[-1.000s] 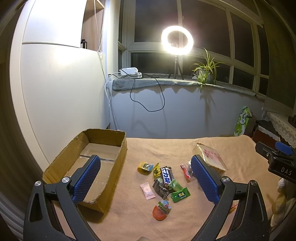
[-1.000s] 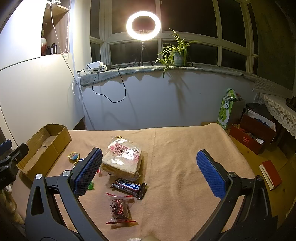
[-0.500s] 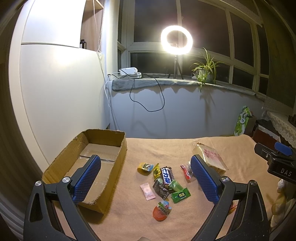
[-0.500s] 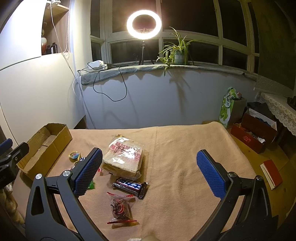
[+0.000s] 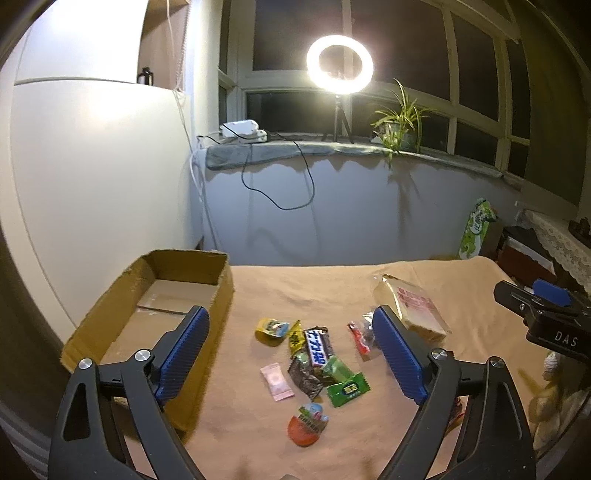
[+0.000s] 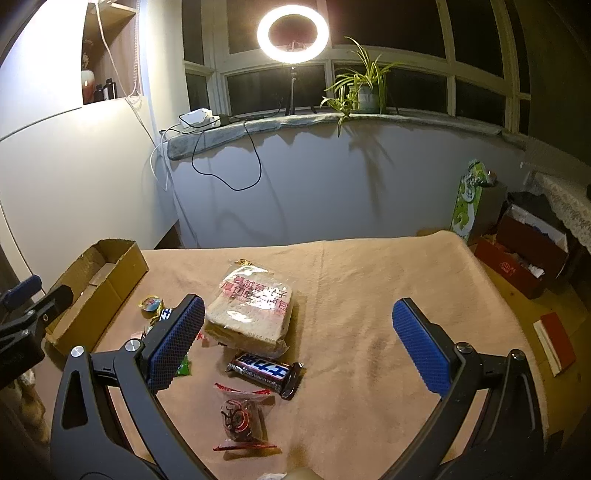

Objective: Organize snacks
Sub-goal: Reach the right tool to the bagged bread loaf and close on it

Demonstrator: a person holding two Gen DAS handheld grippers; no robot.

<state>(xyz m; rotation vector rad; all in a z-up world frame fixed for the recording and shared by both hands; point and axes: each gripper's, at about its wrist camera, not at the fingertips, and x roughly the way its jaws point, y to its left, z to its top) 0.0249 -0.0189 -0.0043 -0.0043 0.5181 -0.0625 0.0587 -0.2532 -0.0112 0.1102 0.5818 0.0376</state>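
Observation:
Several small snacks lie in a loose pile on the tan cloth: a yellow packet (image 5: pixel 271 328), a blue-and-white bar (image 5: pixel 317 345), a pink candy (image 5: pixel 277 380), a green packet (image 5: pixel 349 389) and an orange round one (image 5: pixel 308 424). My left gripper (image 5: pixel 290 317) hovers above this pile, its jaws closing, with nothing pressed between them. An open, empty cardboard box (image 5: pixel 159 295) stands to the left. My right gripper (image 6: pixel 298 304) is open over a bagged loaf of bread (image 6: pixel 251 306), a dark chocolate bar (image 6: pixel 266 373) and a clear red-ended packet (image 6: pixel 242 417).
The cloth-covered table (image 6: pixel 369 280) ends at a wall below a windowsill with a ring light (image 6: pixel 292 35) and a plant (image 6: pixel 364 92). Boxes and a green bag (image 6: pixel 467 199) sit on the floor to the right. The cloth's right half lies bare.
The left gripper's jaws have come a little closer together. Both views have barely shifted, and the snacks lie where they were.

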